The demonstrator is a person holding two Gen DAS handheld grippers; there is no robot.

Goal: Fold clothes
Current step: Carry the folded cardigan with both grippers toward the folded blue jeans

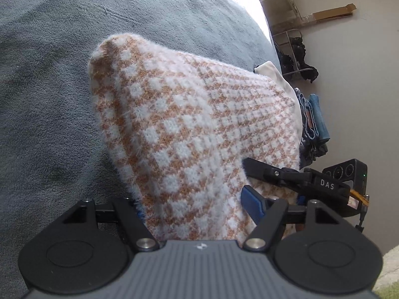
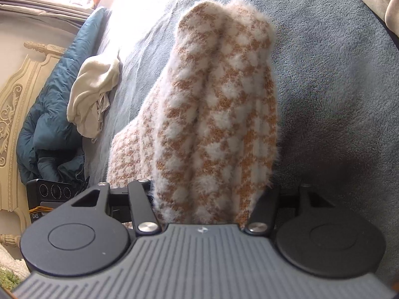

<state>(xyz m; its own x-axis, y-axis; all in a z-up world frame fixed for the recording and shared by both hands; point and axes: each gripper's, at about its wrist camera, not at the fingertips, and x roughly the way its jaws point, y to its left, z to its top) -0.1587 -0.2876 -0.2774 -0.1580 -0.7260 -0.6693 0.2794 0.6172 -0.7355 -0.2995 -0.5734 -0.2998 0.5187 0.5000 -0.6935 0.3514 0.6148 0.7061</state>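
Observation:
A fuzzy orange-and-white checked sweater hangs bunched above the grey blanket of a bed. My left gripper is shut on one end of it. The fabric fills the gap between the jaws, with one blue pad showing on the right and the other hidden. In the right wrist view the sweater rises as a thick folded roll out of my right gripper, which is shut on it, its fingertips buried in the fabric. The right gripper's body sits just right of the left one, so both hold the same edge.
A cream garment lies crumpled at the bed's edge beside a teal duvet and a carved headboard. Folded jeans lie on the floor, and dark clothes hang on a rack. Grey blanket spreads around the sweater.

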